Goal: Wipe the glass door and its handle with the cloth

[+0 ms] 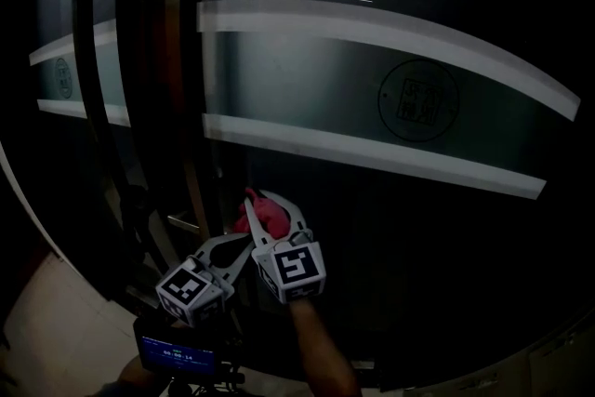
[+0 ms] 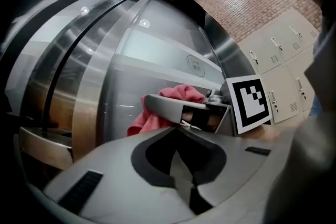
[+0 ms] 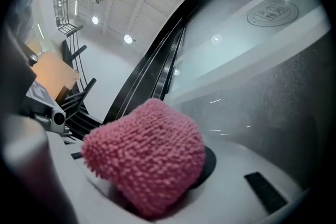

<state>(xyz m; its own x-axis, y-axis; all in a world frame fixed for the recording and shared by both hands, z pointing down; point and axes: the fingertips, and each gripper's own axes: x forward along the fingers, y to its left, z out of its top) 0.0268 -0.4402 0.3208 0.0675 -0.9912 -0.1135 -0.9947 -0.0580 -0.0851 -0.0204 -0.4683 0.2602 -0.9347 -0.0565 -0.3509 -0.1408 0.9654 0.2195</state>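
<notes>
Two claws work low on the dark glass door, well below its pale frosted bands. The right claw is clamped on the pink cloth, which bulges past the jaw tips as a tight wad and sits at the pane just right of the upright metal handle. Whether the wad actually presses on the glass cannot be told from where I stand. The left claw is clenched on nothing, its jaws meeting edge to edge, and it hangs just beside and under the right one, with its tip close to the cloth. Several hazards follow from this arrangement. Only a small face of the bunched cloth can meet the glass, so a stroke probably leaves streaks or unwiped strips. If drag tugs the wad sideways, it may work out of the grip and fall to the floor. Should the cloth shift back between the jaws, bare hard tips could scrape the pane. The idle left claw is near enough to be knocked or to snag the cloth on a leftward sweep toward the handle. A firm push might also swing the door, since nothing steadies it.
</notes>
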